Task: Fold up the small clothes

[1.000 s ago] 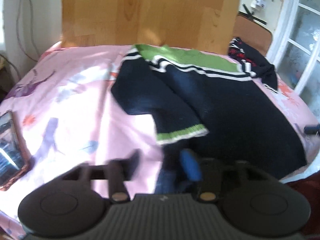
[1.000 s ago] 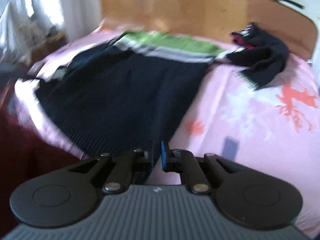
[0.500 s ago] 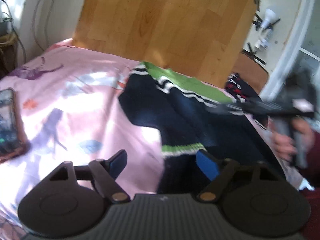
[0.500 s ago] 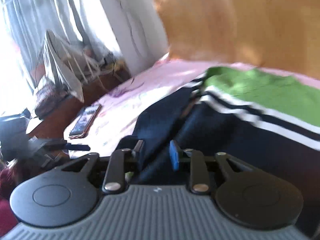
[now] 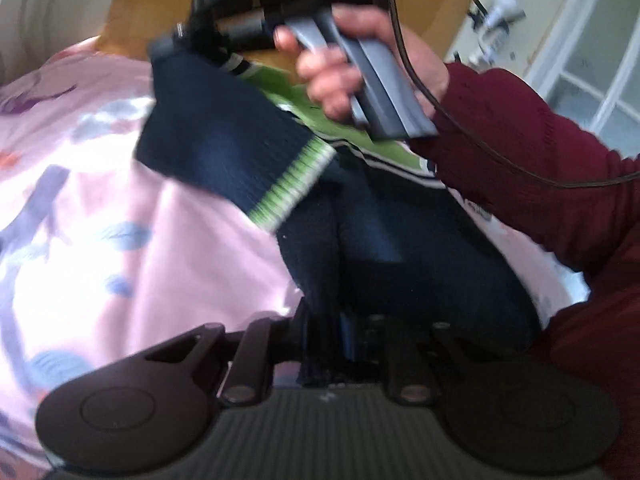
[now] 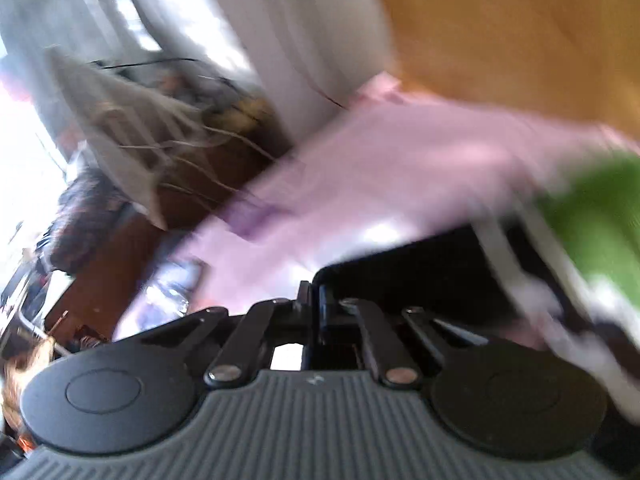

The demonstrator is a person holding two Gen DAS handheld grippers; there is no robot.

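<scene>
Left tongs (image 5: 325, 336), 6 o'clock, nearest: jaws closing, pinched on a fold of the navy sweater (image 5: 400, 248).
Navy sweater: spread on the pink bedsheet (image 5: 120, 208), centre; green-striped cuff (image 5: 294, 184) lifted.
Right tongs (image 6: 316, 304): closed tight on the sweater's dark sleeve edge, 12 o'clock in the left view, held by a hand (image 5: 360, 60) in a maroon sleeve (image 5: 540, 168).
Wooden headboard (image 6: 500, 32): farthest.

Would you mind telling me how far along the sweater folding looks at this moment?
Early. Done: nothing looks finished; the sweater lies mostly spread on the pink bedsheet. In hand: the left gripper is closing on the near edge, while the right gripper is shut on the sleeve, lifting it over the body. Left: laying the sleeve down and the remaining folds.
</scene>
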